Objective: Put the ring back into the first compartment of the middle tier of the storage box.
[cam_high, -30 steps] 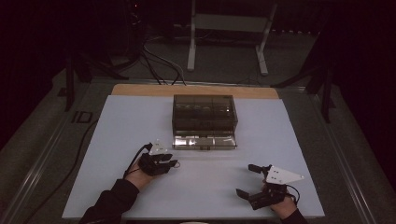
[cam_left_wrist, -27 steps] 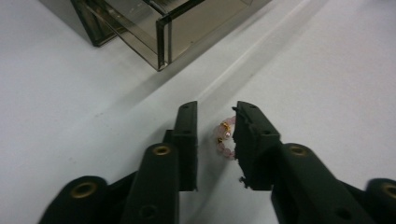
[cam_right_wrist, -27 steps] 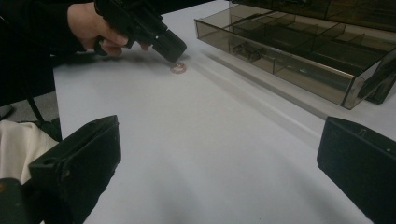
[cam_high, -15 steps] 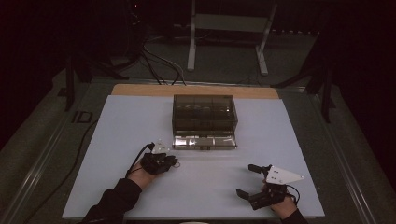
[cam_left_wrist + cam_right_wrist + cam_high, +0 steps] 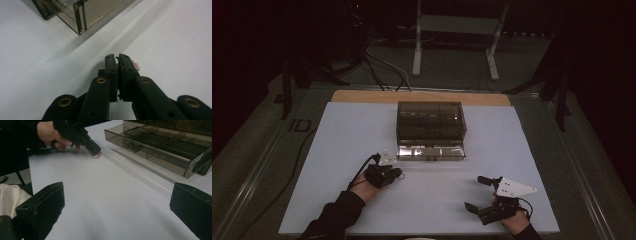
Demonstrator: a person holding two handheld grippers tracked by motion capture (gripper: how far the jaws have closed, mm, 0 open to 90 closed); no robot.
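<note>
Tiny pink bead trinket (image 5: 136, 65), light and slippery, pinched at the tabletop (image 5: 437, 200) by left gripper (image 5: 117, 58), jaws clamped. Best gripped across its middle. Right gripper (image 5: 486, 196) idle, jaws wide apart.

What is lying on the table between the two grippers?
Nothing: in the high view the stretch of white table between the left gripper and the right gripper is bare. The right gripper view shows the same.

Left claw (image 5: 396, 172) has shifted slightly toward the counter's near edge and left side, away from the open drawer of the smoky translucent plastic organiser box (image 5: 430, 128).
</note>
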